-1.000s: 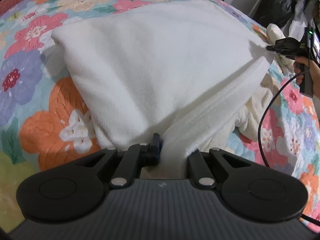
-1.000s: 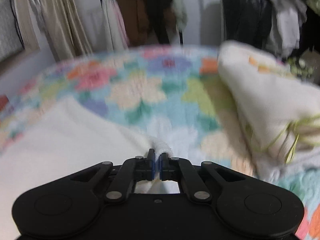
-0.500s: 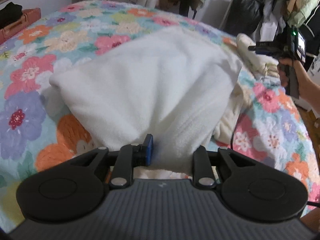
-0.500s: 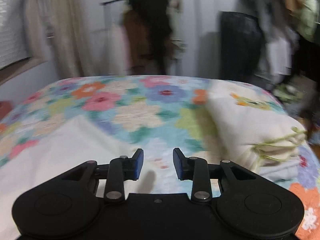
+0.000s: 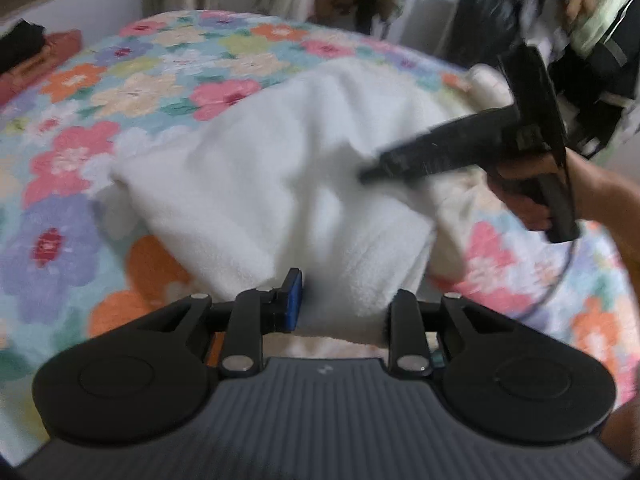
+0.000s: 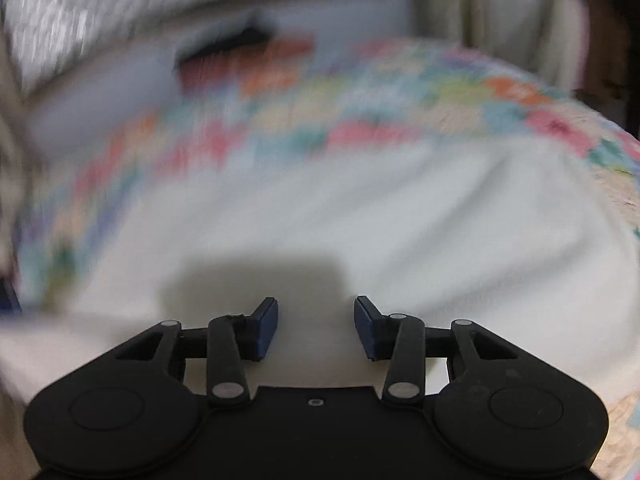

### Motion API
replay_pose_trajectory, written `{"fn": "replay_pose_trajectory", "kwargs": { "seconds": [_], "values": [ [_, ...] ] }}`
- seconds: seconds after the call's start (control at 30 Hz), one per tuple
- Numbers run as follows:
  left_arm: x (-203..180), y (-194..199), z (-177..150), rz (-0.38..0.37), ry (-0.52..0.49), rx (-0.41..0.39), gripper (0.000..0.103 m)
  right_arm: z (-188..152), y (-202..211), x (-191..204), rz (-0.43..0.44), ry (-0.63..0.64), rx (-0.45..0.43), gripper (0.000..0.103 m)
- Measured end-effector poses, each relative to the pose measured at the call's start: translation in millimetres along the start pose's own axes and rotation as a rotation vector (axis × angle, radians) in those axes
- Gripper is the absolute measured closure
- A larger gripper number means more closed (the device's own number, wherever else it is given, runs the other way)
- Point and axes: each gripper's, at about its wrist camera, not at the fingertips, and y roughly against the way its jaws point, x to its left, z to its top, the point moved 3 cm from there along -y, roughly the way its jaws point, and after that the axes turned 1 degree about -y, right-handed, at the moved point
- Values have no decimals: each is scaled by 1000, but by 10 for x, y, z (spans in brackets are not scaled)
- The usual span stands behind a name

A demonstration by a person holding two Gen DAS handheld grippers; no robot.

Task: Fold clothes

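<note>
Since the earlier frames, both grippers have let go of the white fleece garment point(image 5: 280, 184), and the right gripper point(image 5: 372, 176) has swung from the bed's far right edge to a spot above the cloth.

Left wrist view: the left gripper point(image 5: 340, 308) has its jaws opening. A folded corner of the garment lies between them and hides the right-hand pad, while the blue pad of the other finger point(image 5: 292, 300) stands clear of the cloth; no grip is visible. The garment rests folded on the floral quilt point(image 5: 80, 184), its near edge reaching the gripper. A cream garment point(image 5: 452, 216) pokes out from under its right side. The right gripper, held in a hand point(image 5: 524, 196), crosses above the right half of the white cloth, blurred, and a black cable point(image 5: 560, 280) hangs below the hand. Dark clothes hang at the upper right, curtains at the top, and a reddish box point(image 5: 40, 60) sits at the left edge of the bed.

Right wrist view: heavily blurred. The right gripper point(image 6: 316, 328) has its jaws opening, nothing between its blue pads point(image 6: 268, 328). The white garment point(image 6: 360, 220) fills the foreground beneath it, bearing the tool's shadow, with the quilt point(image 6: 400, 92) beyond.
</note>
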Motion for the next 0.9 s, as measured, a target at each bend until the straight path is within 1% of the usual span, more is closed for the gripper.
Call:
{"fn": "replay_pose_trajectory", "kwargs": {
  "seconds": [0.03,0.07,0.17,0.23,0.27,0.3,0.33,0.37,0.4,0.43,0.5,0.53,0.57,0.6,0.63,0.67,0.7,0.8,0.83,0.87,0.9],
  "values": [
    [-19,29,6,-7,-12,-14,75,-89,-36,15,-11,22,22,57],
    [-54,52,13,-14,-30,-25,74,-165,-29,1,-7,18,27,57],
    [-221,58,18,-6,-127,-37,71,-289,80,-152,17,-44,49,57],
    [-324,18,0,8,-174,-23,67,-362,133,-219,-23,-27,67,57],
    [-358,-9,-22,20,-185,-10,62,-390,149,-258,-44,-22,72,57],
    [-382,-60,-49,39,-190,11,59,-413,150,-284,-54,-31,73,57],
    [-391,-139,-81,60,-186,44,52,-418,121,-322,-61,-47,72,57],
    [-385,-224,-121,67,-168,84,37,-422,103,-343,-81,-59,68,57],
    [-360,-310,-168,50,-126,129,28,-422,86,-349,-111,-63,64,57],
    [-328,-395,-216,23,-74,176,28,-412,75,-355,-131,-66,60,57],
    [-277,-496,-299,-18,18,248,25,-394,105,-393,-131,-94,35,57],
    [-258,-506,-323,-25,41,261,25,-385,123,-414,-129,-110,22,57],
    [-228,-459,-308,-35,55,240,25,-376,141,-435,-128,-125,9,56],
    [-190,-387,-276,-51,70,206,25,-371,165,-482,-144,-136,-1,56],
    [-152,-315,-243,-66,86,172,25,-367,191,-536,-166,-145,-9,55],
    [-114,-242,-210,-82,101,138,25,-368,207,-607,-206,-145,-8,55],
    [-61,-164,-166,-118,126,102,25,-387,240,-703,-235,-155,-10,55],
    [144,-75,-22,-203,251,18,25,-459,356,-1004,-308,-199,-19,55],
    [203,-113,20,-210,284,10,25,-478,411,-1111,-336,-225,-32,55],
    [244,-204,47,-198,303,18,25,-496,472,-1220,-364,-255,-49,55],
    [279,-335,57,-168,317,38,25,-514,532,-1328,-392,-286,-65,54]
  ]
}}
